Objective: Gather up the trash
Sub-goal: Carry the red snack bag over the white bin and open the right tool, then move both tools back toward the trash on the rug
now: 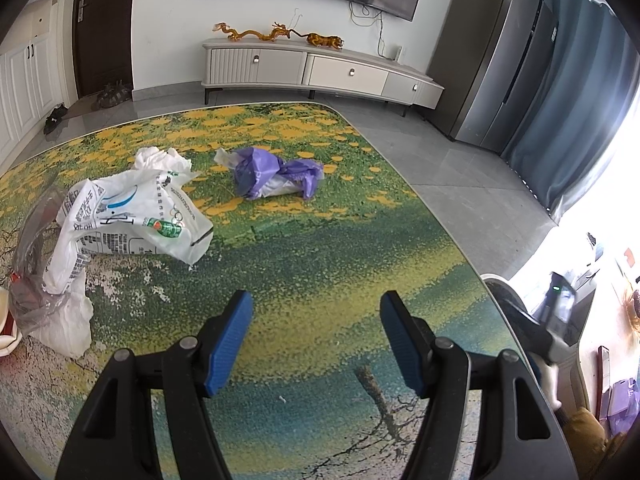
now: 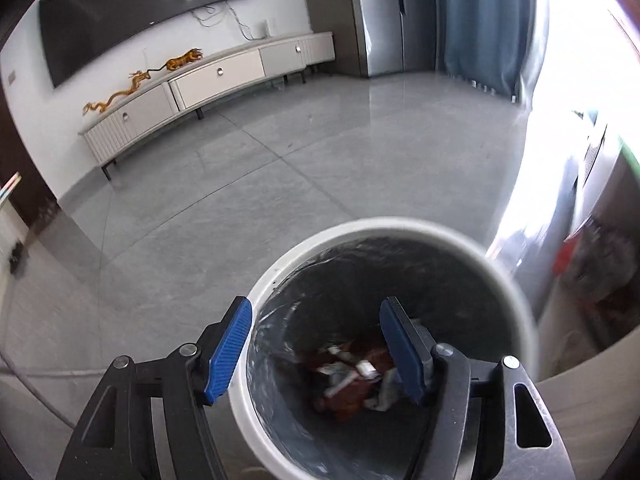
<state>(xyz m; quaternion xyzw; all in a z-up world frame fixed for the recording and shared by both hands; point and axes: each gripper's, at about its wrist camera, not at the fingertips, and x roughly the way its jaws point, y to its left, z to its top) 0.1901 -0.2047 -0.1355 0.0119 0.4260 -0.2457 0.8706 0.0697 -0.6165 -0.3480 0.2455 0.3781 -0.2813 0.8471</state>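
On the flower-patterned table (image 1: 320, 240) lie a crumpled purple bag (image 1: 276, 176), a white printed plastic bag (image 1: 132, 220) and a clear grey bag (image 1: 32, 280) at the left edge. My left gripper (image 1: 316, 336) hovers open over the table's near part, well short of the trash, nothing between its blue pads. In the right wrist view my right gripper (image 2: 316, 340) hangs open above a white trash bin (image 2: 400, 232) with a dark liner. Brown and white scraps (image 2: 352, 376) lie at the bin's bottom. Nothing sits between the right pads.
Crumpled white paper (image 1: 160, 158) lies behind the white bag. A white TV cabinet (image 1: 320, 68) stands along the far wall, a grey fridge (image 1: 500, 60) and blue curtains (image 1: 568, 92) to the right. Grey tiled floor (image 2: 240, 180) surrounds the bin. A person's sleeve (image 1: 520, 320) shows at the table's right edge.
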